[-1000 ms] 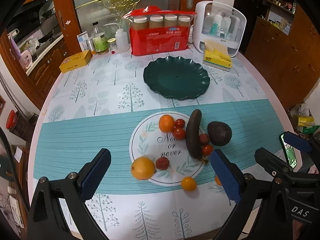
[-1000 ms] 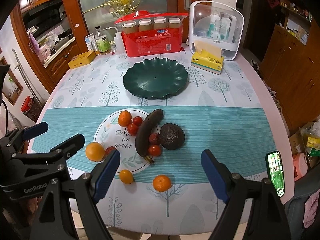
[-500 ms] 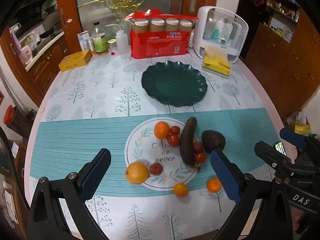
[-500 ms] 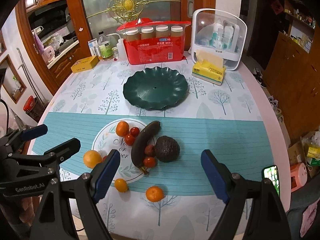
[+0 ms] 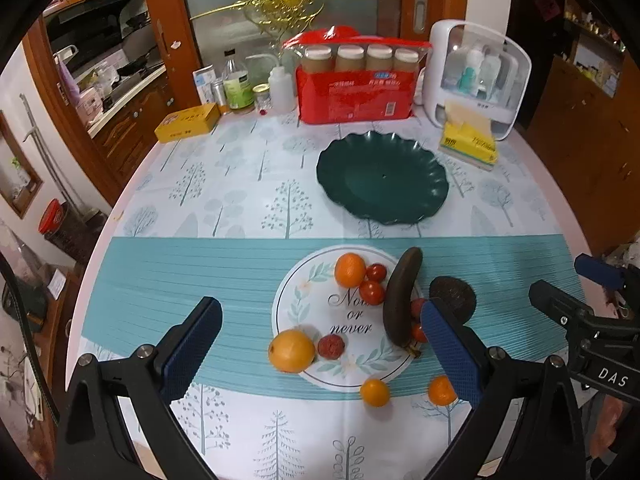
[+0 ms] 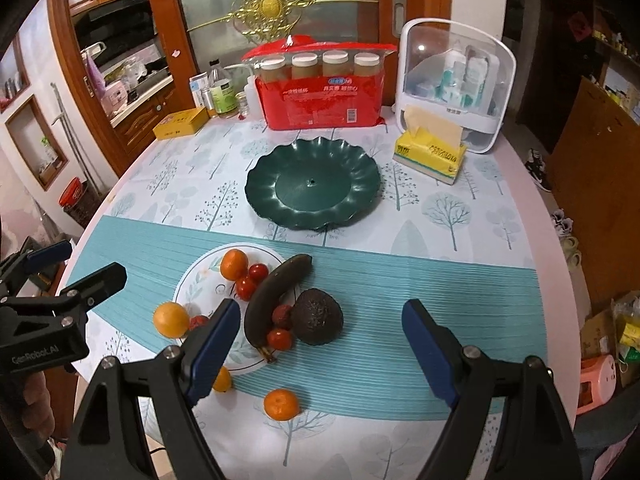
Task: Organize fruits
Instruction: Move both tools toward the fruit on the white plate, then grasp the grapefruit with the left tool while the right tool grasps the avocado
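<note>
A dark green scalloped plate point(image 5: 382, 178) point(image 6: 313, 184) stands bare at the table's middle back. In front of it lie a blackened banana point(image 5: 401, 294) point(image 6: 276, 294), a dark avocado point(image 5: 454, 294) point(image 6: 317, 316), a large orange point(image 5: 291, 351) point(image 6: 171, 319), several small oranges, cherry tomatoes point(image 5: 372, 291) point(image 6: 246, 287) and lychees. My left gripper point(image 5: 320, 350) is open and empty above the near fruit. My right gripper point(image 6: 322, 348) is open and empty, above the avocado's near side.
A red pack of jars point(image 6: 322, 90), a white cosmetics case point(image 6: 456, 82), a yellow tissue pack point(image 6: 430, 156), bottles point(image 5: 238, 84) and a yellow tin point(image 5: 188, 122) line the table's back edge. The round table's rim curves close on both sides.
Both grippers have risen and pulled back from the table, so the fruit and plate look smaller and farther. Nothing on the table has moved. Both stay open.
</note>
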The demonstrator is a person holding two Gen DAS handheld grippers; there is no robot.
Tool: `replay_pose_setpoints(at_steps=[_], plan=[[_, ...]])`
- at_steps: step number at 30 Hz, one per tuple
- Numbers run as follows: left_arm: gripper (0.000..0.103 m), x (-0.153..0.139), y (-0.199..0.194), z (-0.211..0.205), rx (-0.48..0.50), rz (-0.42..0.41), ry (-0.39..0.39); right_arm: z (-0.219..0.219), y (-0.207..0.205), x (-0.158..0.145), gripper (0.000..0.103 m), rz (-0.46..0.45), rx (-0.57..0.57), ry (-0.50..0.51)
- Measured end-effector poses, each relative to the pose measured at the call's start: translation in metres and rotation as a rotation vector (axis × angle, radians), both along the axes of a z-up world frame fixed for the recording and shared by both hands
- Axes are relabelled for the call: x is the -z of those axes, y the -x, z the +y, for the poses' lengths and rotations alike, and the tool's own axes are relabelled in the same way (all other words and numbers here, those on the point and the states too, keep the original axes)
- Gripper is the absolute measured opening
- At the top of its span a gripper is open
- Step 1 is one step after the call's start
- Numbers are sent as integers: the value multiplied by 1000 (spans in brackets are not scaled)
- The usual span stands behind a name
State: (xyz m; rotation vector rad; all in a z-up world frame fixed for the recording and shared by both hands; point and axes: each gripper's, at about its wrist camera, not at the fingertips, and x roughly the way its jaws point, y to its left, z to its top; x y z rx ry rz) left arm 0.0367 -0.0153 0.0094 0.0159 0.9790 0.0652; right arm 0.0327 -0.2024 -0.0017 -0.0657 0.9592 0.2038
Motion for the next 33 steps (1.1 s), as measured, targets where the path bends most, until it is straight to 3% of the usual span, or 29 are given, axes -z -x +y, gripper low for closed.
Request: replay_pose_setpoints(at_steps=[5,19,33], plan=[[99,11,0,-4,-29,22,-32,-4,-8,15,84,31,-22,-6],[99,60,-20,5,-59,127,-31,-16,-28,55,84,109,-3,-19],[99,141,-45,48,-85,292,9,-11,-47,101,84,216,29,-28]])
